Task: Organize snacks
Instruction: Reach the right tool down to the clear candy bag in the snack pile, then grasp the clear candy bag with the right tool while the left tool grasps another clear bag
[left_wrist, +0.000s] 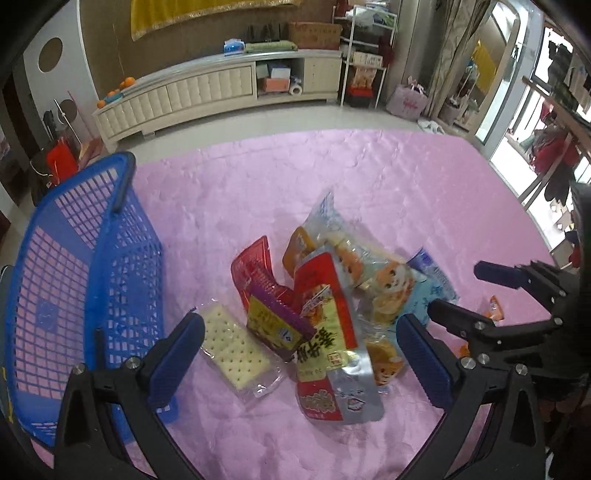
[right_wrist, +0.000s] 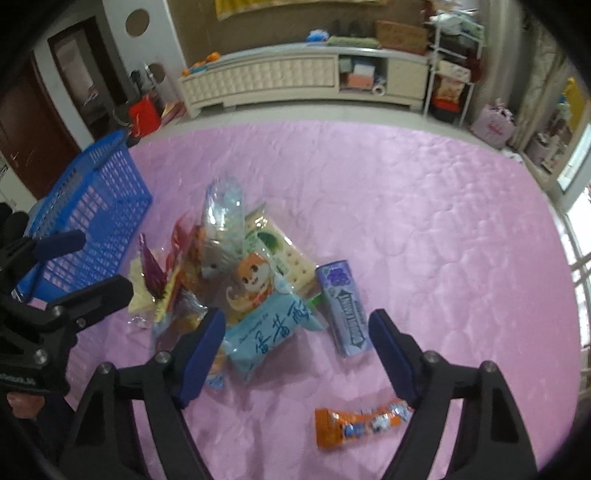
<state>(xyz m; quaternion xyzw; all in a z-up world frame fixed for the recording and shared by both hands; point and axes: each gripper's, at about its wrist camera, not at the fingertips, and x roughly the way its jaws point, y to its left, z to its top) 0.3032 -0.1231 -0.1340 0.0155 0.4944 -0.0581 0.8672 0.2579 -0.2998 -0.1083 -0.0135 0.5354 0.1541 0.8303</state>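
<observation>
I hold both grippers, left (left_wrist: 301, 354) and right (right_wrist: 295, 350), fingers apart and empty, over the snack pile (left_wrist: 325, 314); the blue basket (left_wrist: 92, 258) waits at nine o'clock for sorting.

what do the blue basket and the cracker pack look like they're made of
Basket: looks like rigid moulded plastic, a blue open grid with a slight sheen. Cracker pack: seems clear glossy plastic film, since the pale crackers show through and its crinkled end glints.
</observation>
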